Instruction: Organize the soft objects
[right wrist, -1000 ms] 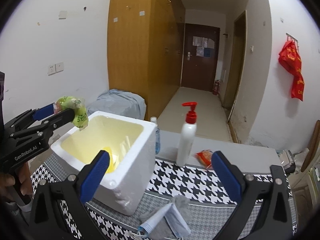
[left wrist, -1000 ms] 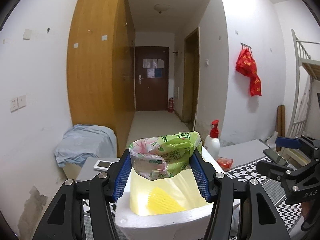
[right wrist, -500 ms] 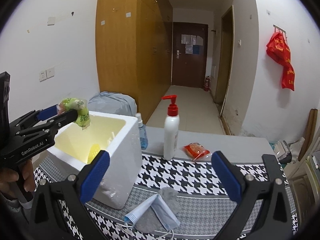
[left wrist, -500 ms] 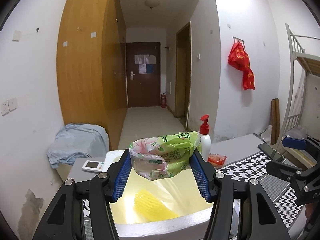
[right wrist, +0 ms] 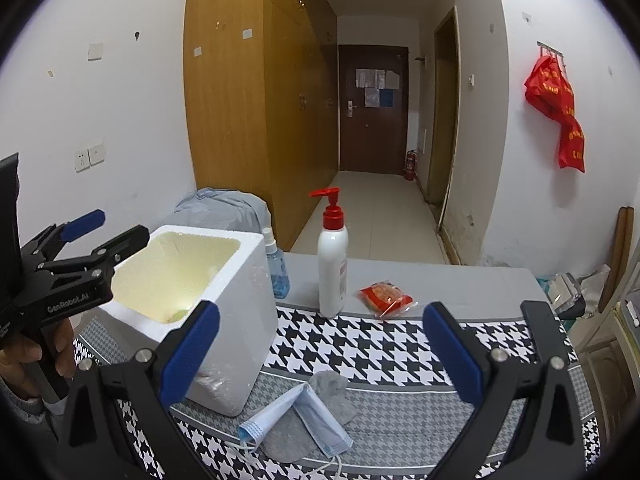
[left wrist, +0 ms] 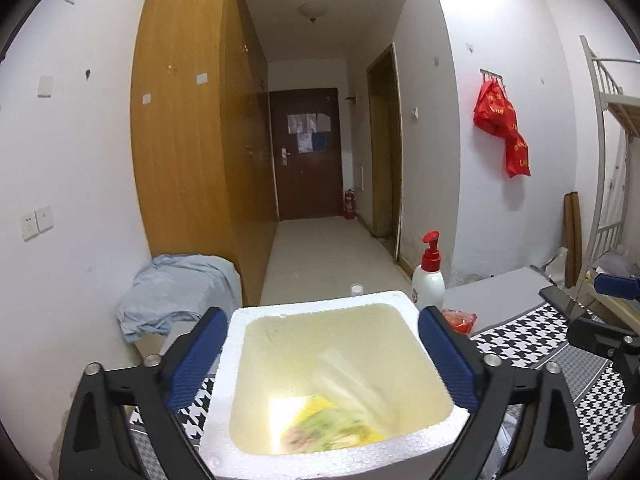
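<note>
Green packet (left wrist: 328, 430) inside foam box (left wrist: 320, 304)

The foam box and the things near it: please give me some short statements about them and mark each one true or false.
1. The left gripper is open and holds nothing. True.
2. The green packet lies inside the foam box. True.
3. The face mask lies inside the box. False: it lies on the tablecloth, over a grey sock.
4. The pump bottle lies on its side. False: it stands upright.
5. The right gripper grips the red packet. False: it is open and empty.
</note>
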`<state>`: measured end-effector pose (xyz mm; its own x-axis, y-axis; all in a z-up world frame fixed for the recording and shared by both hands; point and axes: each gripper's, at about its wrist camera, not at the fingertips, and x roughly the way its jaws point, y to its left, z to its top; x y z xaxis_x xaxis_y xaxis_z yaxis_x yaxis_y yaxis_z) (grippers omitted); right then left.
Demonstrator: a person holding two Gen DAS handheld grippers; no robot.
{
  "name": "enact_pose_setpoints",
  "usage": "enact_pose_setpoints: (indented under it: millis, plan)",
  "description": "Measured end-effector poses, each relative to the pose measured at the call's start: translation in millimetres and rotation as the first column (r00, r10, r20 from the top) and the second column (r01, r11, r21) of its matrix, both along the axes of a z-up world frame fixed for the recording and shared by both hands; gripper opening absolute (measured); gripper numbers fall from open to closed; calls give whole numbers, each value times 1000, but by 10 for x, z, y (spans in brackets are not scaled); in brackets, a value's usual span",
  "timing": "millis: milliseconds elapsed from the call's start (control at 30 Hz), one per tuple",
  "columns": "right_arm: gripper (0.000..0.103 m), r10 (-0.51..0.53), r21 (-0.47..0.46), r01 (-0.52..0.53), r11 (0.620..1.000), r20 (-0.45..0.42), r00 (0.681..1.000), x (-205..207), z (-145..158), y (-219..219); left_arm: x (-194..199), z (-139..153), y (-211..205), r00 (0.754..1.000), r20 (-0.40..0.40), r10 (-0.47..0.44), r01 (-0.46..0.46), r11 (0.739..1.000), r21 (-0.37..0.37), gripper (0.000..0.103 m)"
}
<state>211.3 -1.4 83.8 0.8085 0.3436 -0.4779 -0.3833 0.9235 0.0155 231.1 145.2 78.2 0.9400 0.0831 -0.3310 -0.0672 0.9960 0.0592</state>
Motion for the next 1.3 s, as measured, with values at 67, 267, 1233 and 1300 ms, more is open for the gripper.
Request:
enact_pose_setpoints:
  millis: [67,267,1233,1300]
  plan:
    - [103,1,4,-1,1000,1,1000,-5,2,-15,-21,6,-3,1000,11,7,-7,1000,2,102]
    - [103,6,5,-6,1000,13,1000,-55,18,-35,-124,70,-10,1000,26,0,0,1000,-7,102]
    - [103,44,50,-51,997,118,992,-938,98,-514,-1168,209,-416,995,99,1,-2,1000,5,102]
    - [103,48,61,-56,997,124,991,-980,58,-559,-1236,171,-460,994,105,-1,-2,1000,19,102]
